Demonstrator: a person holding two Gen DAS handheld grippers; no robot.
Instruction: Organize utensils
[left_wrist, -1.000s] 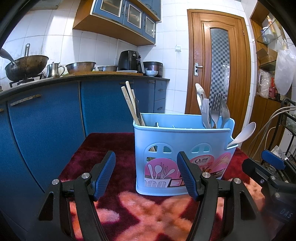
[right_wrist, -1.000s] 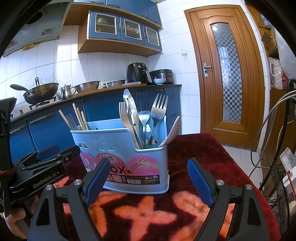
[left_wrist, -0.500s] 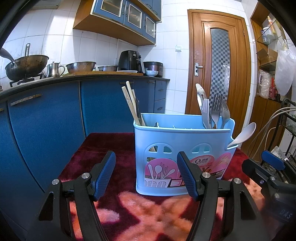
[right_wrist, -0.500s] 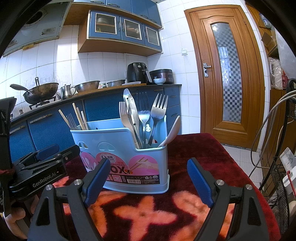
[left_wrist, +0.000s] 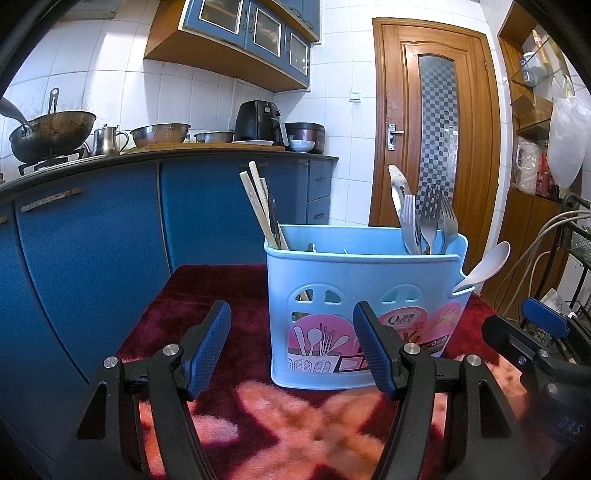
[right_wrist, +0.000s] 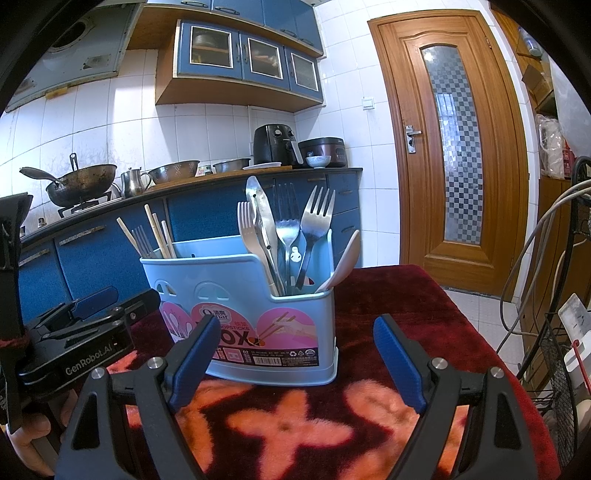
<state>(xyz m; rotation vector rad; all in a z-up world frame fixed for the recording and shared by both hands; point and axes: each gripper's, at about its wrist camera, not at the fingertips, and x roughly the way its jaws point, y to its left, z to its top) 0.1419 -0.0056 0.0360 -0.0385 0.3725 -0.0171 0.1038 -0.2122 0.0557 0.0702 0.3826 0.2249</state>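
Kitchen counters (left_wrist: 92, 229) back a red rug (right_wrist: 399, 302) where the caddy (right_wrist: 243, 306) stands holding chopsticks (right_wrist: 159, 232), forks (right_wrist: 314, 225) and spoon (right_wrist: 343, 262), so sorting looks finished and the left gripper (left_wrist: 291, 350) and right gripper (right_wrist: 291, 365), both spread and empty, need only withdraw.

- Left wrist view: low over the red-carpeted surface (left_wrist: 207, 291), facing forward between its own fingers (left_wrist: 208, 345); light-blue utensil caddy (left_wrist: 362, 291) near, right of centre.
- Right wrist view: same low height, from the caddy's (right_wrist: 258, 295) other end, facing the kitchen counter (right_wrist: 184, 184).
- Shared: caddy, surface, counter, wooden door (left_wrist: 436, 129); each view catches the other gripper at its edge.
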